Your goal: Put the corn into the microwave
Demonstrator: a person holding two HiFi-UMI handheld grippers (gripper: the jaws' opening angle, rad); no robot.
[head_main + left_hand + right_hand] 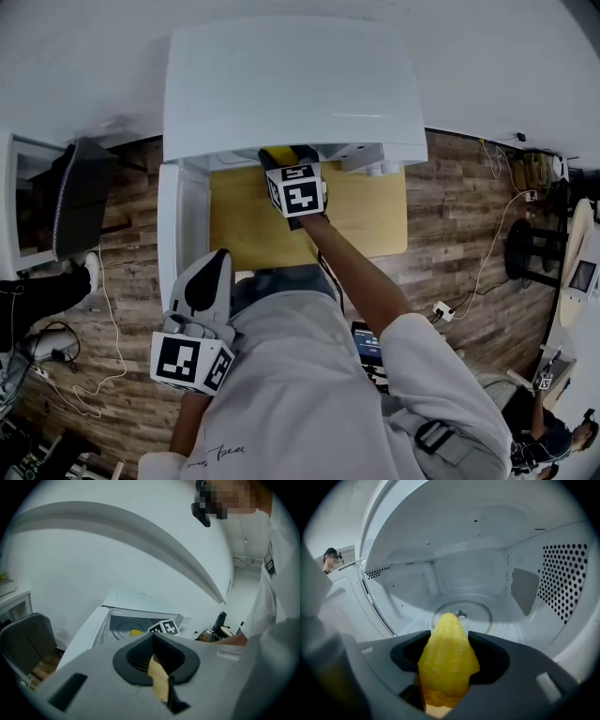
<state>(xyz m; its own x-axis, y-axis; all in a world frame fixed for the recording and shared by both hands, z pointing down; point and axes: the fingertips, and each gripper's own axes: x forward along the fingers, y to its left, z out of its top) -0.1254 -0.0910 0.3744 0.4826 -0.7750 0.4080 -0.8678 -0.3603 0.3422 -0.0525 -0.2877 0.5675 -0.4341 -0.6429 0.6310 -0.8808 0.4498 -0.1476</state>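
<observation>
While inside microwave [478, 569], corn [447, 660] between jaws.

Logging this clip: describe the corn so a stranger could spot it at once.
Find the boxy white microwave oven on the pale wooden table, its door swung open. At its mouth the right tool grips a yellow, knobbly, tapered corn cob, tip pointing inward. It is the only yellow thing among white walls.

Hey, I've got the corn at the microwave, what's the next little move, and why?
Probably ease the right gripper forward and down toward the turntable. It is shut on the corn just inside the open microwave, and the bare turntable lies ahead of it and lower.
</observation>
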